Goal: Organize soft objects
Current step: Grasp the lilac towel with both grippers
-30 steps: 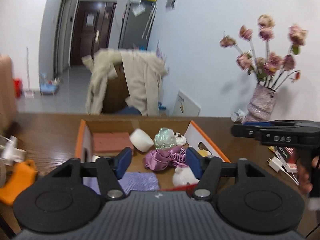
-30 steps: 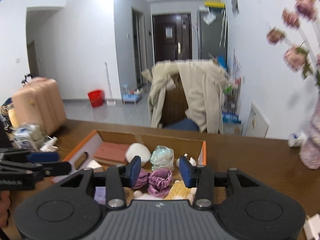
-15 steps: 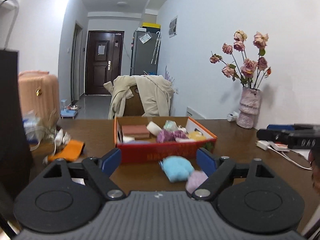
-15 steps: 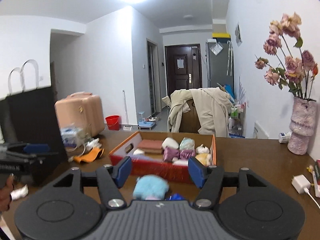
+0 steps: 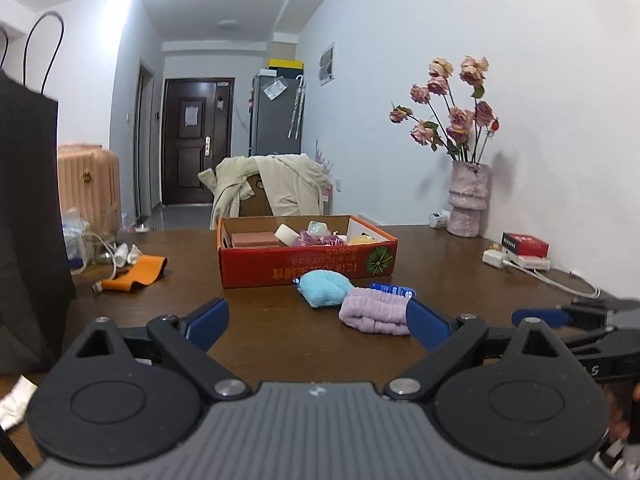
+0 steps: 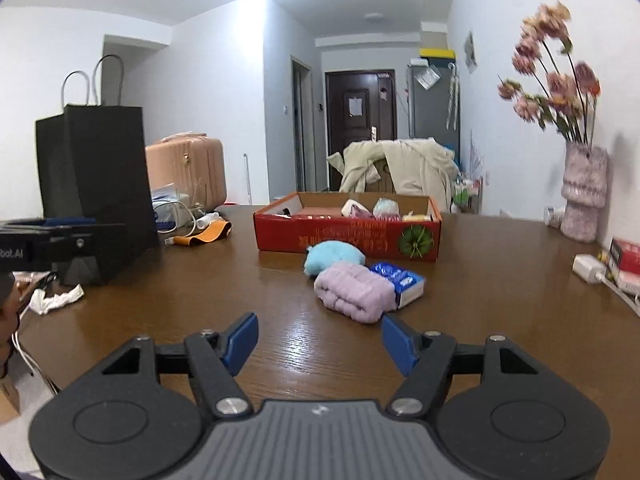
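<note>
Both tools are held low over the worktop (image 6: 168, 304), and both are spread wide with nothing in them; the left tool (image 5: 318, 326) and the right tool (image 6: 318, 342) each point toward the red box (image 6: 348, 236) at the far side.

Three things lie on the wood just in front of that box; a blue puff (image 6: 334, 256) sits closest to the box, a purple roll (image 6: 354, 292) sits nearer to us and touches it, and a small blue pack (image 6: 400, 282) lies right against the roll on its right side.

The roll is the nearest soft thing to both tools. From the right tool it lies straight ahead and a little to the right, near its right finger; its long side runs across, slanting from back left to front right. From the left tool, the roll (image 5: 376, 312) sits ahead and off to the right, just beside the right finger (image 5: 428, 326), so that tool would have to swing over.

I think the right tool has the easier reach; it needs to go forward and close across the roll's short side, and take care not to catch the pack too.

The box already holds other soft bits.
</note>
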Action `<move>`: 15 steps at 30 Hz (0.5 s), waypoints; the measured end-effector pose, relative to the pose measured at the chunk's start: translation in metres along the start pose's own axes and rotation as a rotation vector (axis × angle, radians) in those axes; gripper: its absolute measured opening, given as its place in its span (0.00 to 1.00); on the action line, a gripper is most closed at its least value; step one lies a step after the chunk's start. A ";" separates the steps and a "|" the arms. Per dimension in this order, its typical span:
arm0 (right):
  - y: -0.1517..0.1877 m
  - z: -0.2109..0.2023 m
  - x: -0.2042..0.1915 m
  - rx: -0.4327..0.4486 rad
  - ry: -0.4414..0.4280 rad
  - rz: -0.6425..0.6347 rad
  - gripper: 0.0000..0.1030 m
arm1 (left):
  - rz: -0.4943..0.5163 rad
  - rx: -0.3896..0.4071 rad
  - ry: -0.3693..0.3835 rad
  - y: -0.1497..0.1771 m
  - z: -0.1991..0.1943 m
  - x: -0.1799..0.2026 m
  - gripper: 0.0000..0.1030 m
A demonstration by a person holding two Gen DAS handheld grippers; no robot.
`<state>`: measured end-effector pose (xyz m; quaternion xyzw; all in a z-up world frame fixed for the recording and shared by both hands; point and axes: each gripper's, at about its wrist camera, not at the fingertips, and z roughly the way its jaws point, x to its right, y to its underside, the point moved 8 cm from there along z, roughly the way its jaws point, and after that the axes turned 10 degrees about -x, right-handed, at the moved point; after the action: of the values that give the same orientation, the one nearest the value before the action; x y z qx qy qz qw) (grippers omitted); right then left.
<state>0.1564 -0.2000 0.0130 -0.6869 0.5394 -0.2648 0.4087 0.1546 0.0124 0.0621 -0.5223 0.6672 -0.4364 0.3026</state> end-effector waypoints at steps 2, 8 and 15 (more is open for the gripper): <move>0.003 0.006 0.004 -0.011 0.003 0.019 0.65 | -0.018 -0.014 0.002 0.002 0.009 -0.001 0.94; 0.000 0.042 0.028 -0.060 -0.021 0.122 0.65 | -0.067 -0.099 0.070 0.001 0.064 0.005 0.93; -0.022 0.101 0.060 -0.120 -0.066 0.229 0.56 | -0.055 -0.180 0.088 -0.024 0.162 0.015 0.78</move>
<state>0.2657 -0.2276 -0.0257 -0.6525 0.6153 -0.1609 0.4121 0.3001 -0.0472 0.0134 -0.5459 0.7018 -0.4054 0.2126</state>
